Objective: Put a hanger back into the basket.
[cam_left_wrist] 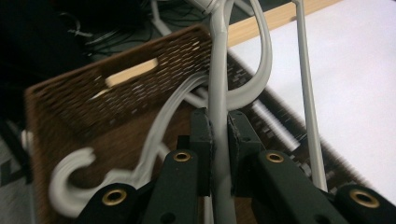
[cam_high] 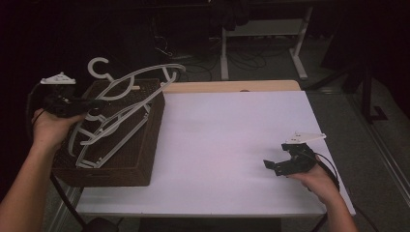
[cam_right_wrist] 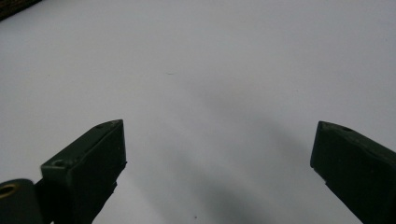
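The room behind is dark, with cables and white desk legs on the floor beyond a white table point(cam_high: 232, 145) whose far edge shows a strip of bare wood. At the table's left end sits a brown woven basket point(cam_high: 130, 159) holding white plastic hangers, and that is where I am working. My left gripper point(cam_high: 94, 104) is clamped on one arm of the top hanger point(cam_high: 145, 72); in the left gripper view the two black pads pinch the white bar point(cam_left_wrist: 218, 93) squarely between them, with no gap on either side. The hanger stands tilted, its near end down inside the basket and its far end raised above the basket's far rim, which I judge is how it has to come out: lifted by one arm so it slides free of the others. A second hanger point(cam_high: 99, 67) lies beneath it, its hook poking up past the far left corner, and the snag risk is plainly there, since the curved arms overlap. My right gripper point(cam_high: 271, 166) rests low at the near right of the table, well apart from the basket, jaws spread wide over bare white surface with nothing between them. I take it to be waiting there, ready to receive or steady the hanger once it clears the basket.
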`<state>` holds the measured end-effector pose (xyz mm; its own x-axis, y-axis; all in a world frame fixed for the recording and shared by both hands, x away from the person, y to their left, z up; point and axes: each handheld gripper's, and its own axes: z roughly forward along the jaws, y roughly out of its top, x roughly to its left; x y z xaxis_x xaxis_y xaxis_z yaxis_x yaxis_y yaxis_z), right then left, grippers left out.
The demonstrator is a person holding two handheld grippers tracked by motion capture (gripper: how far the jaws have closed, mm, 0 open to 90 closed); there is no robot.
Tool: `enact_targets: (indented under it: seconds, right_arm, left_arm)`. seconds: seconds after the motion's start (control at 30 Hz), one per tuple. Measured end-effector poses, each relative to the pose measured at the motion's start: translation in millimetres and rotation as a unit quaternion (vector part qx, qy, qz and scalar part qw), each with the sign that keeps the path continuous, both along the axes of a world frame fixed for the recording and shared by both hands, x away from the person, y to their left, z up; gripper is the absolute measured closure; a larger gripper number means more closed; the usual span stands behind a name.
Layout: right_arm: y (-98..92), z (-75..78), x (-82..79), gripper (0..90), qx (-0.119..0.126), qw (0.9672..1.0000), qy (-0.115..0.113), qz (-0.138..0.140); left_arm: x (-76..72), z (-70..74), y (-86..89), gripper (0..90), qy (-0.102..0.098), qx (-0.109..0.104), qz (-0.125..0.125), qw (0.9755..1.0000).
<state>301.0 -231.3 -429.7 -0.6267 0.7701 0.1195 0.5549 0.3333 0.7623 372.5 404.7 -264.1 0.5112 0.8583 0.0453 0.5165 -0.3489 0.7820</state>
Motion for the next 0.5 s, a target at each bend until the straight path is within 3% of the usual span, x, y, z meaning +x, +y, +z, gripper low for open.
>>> enact_targets:
  seconds: [0.3,0.5]
  right_arm:
    - [0.4,-0.8,1.0,3.0,-0.002,1.0,0.001,-0.005]
    - [1.4,-0.8,2.0,3.0,-0.003,1.0,0.002,-0.006]
  left_arm:
    - [-8.3,-17.7,53.3,82.7,0.019,0.009,0.051,0.9985]
    - [-4.5,-31.7,65.7,82.8,0.034,0.019,0.068,0.9969]
